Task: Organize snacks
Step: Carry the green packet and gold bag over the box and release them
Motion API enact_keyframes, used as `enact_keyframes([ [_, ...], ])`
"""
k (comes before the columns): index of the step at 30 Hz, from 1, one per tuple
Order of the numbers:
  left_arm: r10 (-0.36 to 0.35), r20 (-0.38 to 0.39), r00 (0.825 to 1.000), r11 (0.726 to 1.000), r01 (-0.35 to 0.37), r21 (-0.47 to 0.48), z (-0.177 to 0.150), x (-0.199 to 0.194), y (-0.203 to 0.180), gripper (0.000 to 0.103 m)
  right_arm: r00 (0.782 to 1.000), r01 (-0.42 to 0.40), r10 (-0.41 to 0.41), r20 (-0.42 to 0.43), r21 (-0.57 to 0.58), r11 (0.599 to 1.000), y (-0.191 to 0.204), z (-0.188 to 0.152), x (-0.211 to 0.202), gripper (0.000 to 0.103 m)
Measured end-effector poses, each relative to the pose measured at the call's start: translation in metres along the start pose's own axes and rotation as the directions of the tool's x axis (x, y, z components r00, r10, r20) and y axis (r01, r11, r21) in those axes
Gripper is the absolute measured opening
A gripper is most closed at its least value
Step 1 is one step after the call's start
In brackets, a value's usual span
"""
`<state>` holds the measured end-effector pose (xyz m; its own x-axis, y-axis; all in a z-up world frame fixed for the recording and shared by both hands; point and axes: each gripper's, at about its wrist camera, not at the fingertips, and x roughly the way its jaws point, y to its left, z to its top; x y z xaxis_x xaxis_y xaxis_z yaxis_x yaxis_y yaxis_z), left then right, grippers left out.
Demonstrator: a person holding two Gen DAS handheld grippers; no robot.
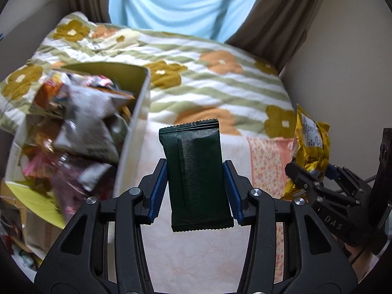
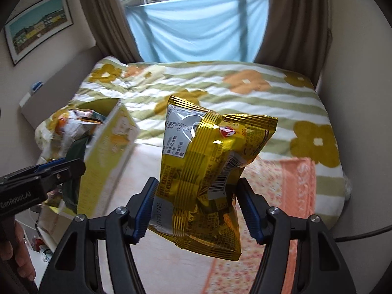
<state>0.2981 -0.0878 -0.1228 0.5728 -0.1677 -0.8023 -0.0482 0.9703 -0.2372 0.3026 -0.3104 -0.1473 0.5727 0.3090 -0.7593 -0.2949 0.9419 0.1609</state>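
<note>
Both claws carry a snack clear of the bed [image 2: 245,112], which fits a move from picking up to sorting: each packet is held in the air so it can be brought over the open yellow carton [image 1: 137,112] that stands on the bed at the left, already heaped with mixed packets. The left claw [image 1: 196,188] is clamped on a dark green flat packet [image 1: 193,171], its blue pads pressing the two long edges. That packet stands nearly upright in the left wrist view, long axis running away from the camera along the fingers, one crimped end toward the window and the other hanging below the pads, with the seamed back face toward the lens. Gripping across the narrow width keeps it stiff and easy to slide in endwise, I judge. The right claw [image 2: 198,205] is closed on a gold foil snack bag [image 2: 208,171], pads squeezing its lower half so the puffed body buckles; its long axis also points up and away, leaning slightly right at the top, with the nutrition panel and barcode facing the camera. The gold bag hangs over the pink patterned blanket [image 2: 289,183], well apart from the carton, while the green packet sits just beside the carton's near wall.
</note>
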Motion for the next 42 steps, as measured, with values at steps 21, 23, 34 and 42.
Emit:
enact_keyframes([
  [21, 0.004, -0.024, 1.000, 1.000, -0.005, -0.009, 0.034, -0.039, 0.236, 0.041, 0.993, -0.115, 0.116, 0.007, -0.049, 0.992, 0.230, 0.042, 0.043, 0.060],
  [23, 0.004, -0.048, 0.999, 1.000, -0.004, 0.011, 0.033, -0.032, 0.251, 0.041, 0.994, -0.107, 0.107, -0.006, -0.032, 0.994, 0.244, 0.041, 0.052, 0.060],
  [34, -0.024, -0.137, 0.990, 0.991, 0.042, 0.125, 0.020, -0.006, 0.277, 0.057, 0.997, -0.048, 0.048, -0.058, 0.010, 0.999, 0.280, 0.036, 0.067, 0.060],
  [42, -0.055, -0.092, 0.994, 0.989, 0.067, 0.129, 0.021, -0.029, 0.292, 0.103, 0.997, -0.034, 0.036, -0.067, 0.033, 0.999, 0.275, 0.034, 0.060, 0.060],
])
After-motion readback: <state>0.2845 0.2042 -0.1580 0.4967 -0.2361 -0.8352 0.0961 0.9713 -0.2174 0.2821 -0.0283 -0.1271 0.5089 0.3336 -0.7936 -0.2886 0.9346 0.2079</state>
